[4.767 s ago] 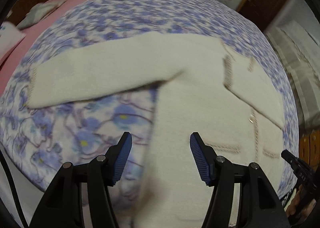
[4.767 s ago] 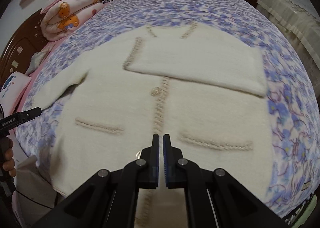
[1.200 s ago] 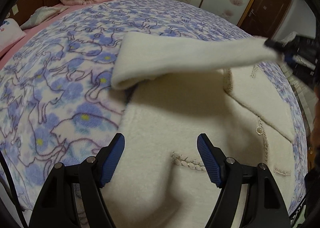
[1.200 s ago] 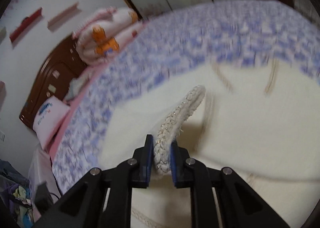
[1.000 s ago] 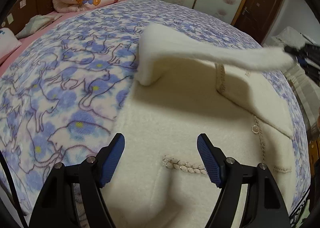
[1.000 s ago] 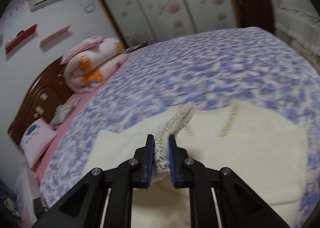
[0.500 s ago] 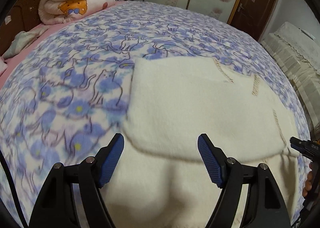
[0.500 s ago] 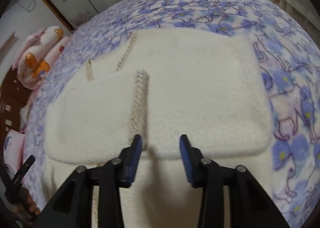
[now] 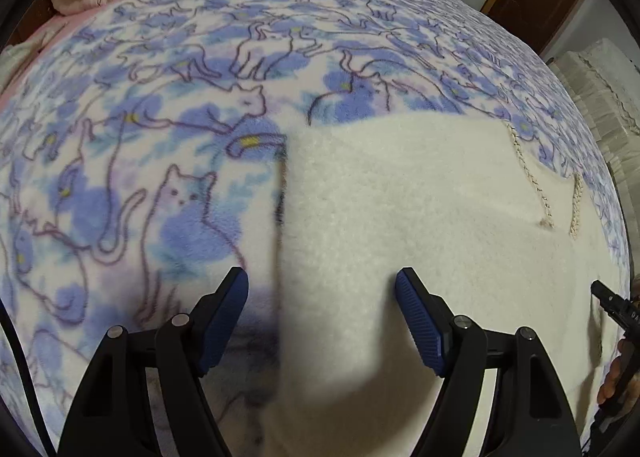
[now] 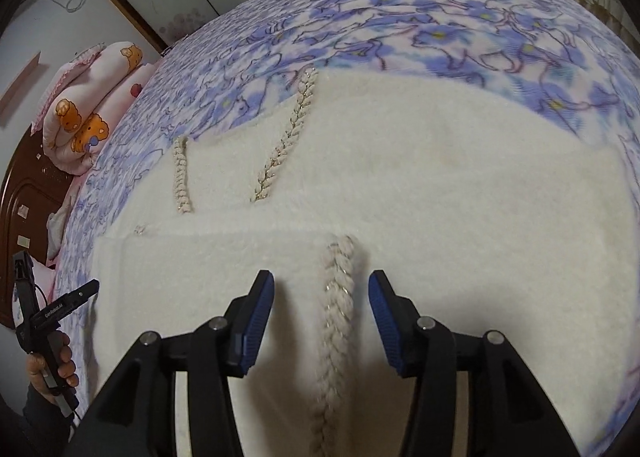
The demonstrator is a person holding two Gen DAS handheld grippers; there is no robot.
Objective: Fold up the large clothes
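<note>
Two tools spread, empty | cream cardigan (image 10: pixel 420 177) flat on blanket (image 9: pixel 120 137)

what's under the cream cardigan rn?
The cream cardigan lies flat on the blue cat-print blanket, which shows around its edges. Whatever lies beneath the folded layers is covered.

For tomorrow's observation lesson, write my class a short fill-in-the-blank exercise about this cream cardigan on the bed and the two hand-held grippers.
1. The cream cardigan lies on a blanket printed with blue ____.
2. The jaws of the right hand-held gripper stand ____, gripping nothing.
3. Between them runs a ____ trim.
4. The left hand-held gripper hangs over the cardigan's ____ edge.

Missing words: cats; open; braided; left
</note>
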